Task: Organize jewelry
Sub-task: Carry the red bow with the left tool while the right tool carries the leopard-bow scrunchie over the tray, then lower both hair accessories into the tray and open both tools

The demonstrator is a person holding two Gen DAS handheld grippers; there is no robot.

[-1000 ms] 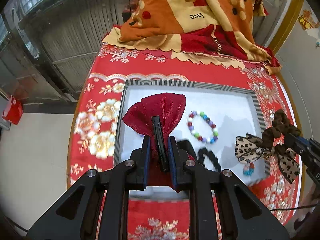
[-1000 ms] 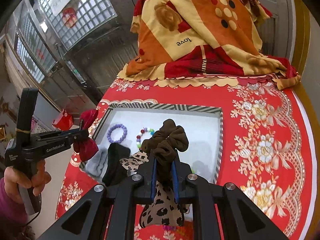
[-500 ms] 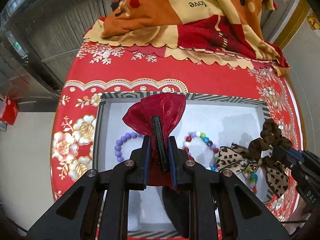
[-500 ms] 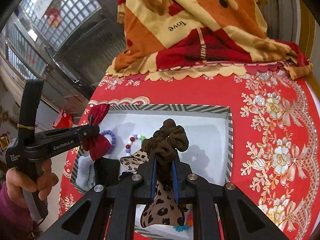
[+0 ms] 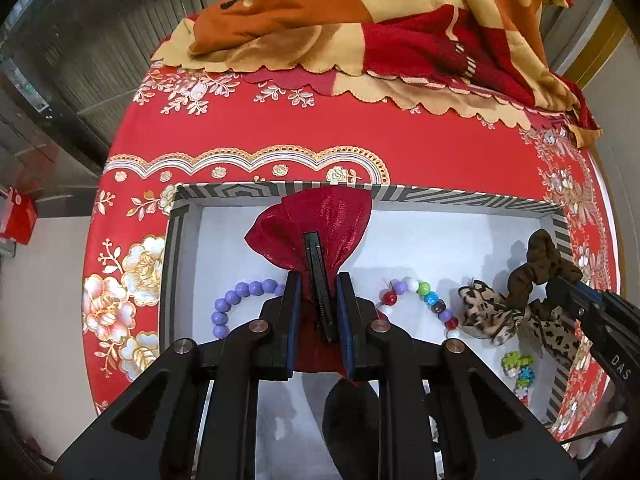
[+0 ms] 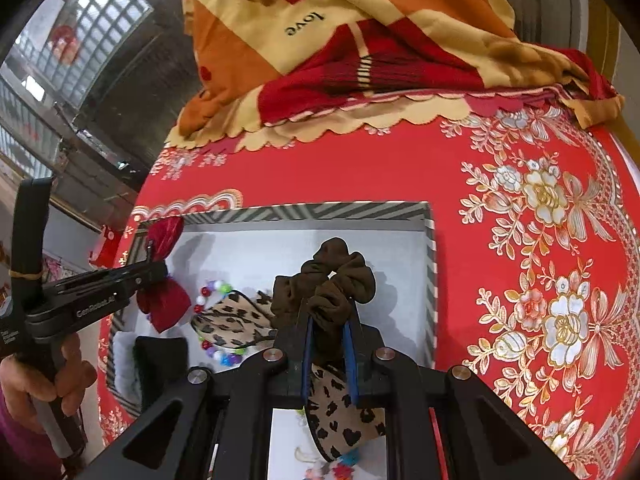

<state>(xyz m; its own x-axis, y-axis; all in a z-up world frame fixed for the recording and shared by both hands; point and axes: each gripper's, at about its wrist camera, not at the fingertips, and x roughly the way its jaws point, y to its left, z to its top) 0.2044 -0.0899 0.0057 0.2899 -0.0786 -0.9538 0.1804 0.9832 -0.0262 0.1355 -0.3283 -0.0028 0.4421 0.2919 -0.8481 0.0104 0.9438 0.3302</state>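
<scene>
- A red bow clip [image 5: 320, 232] is pinched in the left tongs [image 5: 318, 308] over the box [image 5: 460, 196], likely for setting down inside.
- A brown scrunchie [image 6: 336, 280] with leopard bow is clamped in the right tongs [image 6: 330, 356], at three o'clock of the bead bracelets [image 5: 424, 300].

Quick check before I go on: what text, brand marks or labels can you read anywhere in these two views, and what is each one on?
"love": upside down on the orange blanket behind the tray.
"GenRobot.AI": on the side of the left hand-held gripper, right wrist view; blurred, partly guessed.
"DAS": on the right hand-held gripper, left wrist view; cut off at the edge.
Small white label low on the left handle: too blurred to read.
</scene>
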